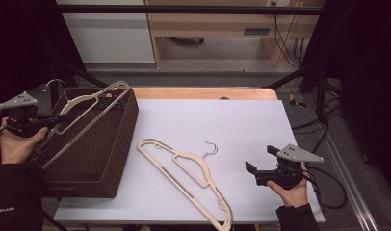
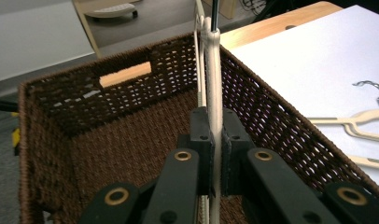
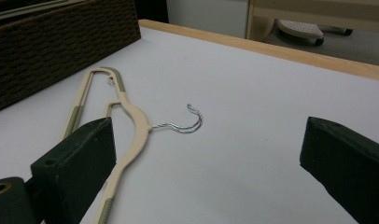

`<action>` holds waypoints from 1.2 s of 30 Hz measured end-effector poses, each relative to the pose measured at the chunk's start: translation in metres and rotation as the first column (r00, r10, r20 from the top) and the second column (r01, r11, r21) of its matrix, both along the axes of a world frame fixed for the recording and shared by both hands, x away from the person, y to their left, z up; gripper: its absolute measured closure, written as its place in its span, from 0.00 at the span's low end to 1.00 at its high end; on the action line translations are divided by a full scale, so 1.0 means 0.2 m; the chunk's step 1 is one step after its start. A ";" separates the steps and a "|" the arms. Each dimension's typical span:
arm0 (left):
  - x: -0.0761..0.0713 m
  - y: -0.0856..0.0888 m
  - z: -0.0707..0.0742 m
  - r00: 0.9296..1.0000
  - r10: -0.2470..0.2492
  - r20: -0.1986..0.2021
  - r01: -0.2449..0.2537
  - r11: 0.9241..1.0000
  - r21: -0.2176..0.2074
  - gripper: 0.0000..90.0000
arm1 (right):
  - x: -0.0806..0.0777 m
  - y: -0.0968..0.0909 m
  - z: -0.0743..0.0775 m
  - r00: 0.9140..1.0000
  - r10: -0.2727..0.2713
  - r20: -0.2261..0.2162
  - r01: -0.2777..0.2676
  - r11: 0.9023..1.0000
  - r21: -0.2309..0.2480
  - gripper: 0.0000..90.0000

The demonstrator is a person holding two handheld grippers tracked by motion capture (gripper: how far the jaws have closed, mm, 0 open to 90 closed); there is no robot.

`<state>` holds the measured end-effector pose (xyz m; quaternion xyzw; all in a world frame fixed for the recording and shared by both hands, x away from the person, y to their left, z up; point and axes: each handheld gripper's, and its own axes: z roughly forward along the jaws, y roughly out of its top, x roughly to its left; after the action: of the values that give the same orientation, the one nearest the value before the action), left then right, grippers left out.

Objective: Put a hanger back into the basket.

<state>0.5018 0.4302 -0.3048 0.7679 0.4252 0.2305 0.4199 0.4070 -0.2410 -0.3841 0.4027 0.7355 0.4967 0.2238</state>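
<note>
we see the left hand-held gripper (image 1: 56, 118) clamped on a cream hanger (image 1: 87, 108), its two black jaws pressed flat against the thin plastic from either side. in the left gripper view that hanger (image 2: 214, 93) runs straight up and away from the jaws, standing on edge over the open wicker basket (image 2: 108, 140), whose brown woven floor lies below and beyond the jaws. from the high view the held hanger slants across the top of the basket (image 1: 121, 144), its wire hook pointing up behind the left hand-held gripper.

the right hand-held gripper (image 1: 261, 163) rests near the desk's right edge with its jaws spread wide and nothing between them. a second cream hanger (image 1: 184, 178) lies flat on the white desk (image 1: 241, 120), just ahead and to the left of those open jaws. in the right gripper view its arm passes behind the left jaw, while its wire hook (image 3: 185, 122) sits ahead in the gap between the two jaws, apart from both. the basket stands farther off to that gripper's left.
</note>
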 end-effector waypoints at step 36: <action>-0.08 0.00 -0.26 0.977 0.188 -0.101 -0.193 0.980 -0.046 0.64 | 0.03 0.05 -0.02 1.000 0.021 -0.013 -0.021 1.000 -0.018 0.05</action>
<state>0.4861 0.4312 -0.3571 0.7220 0.5228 0.2207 0.3959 0.4135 -0.2312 -0.3890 0.3960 0.7455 0.4900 0.2176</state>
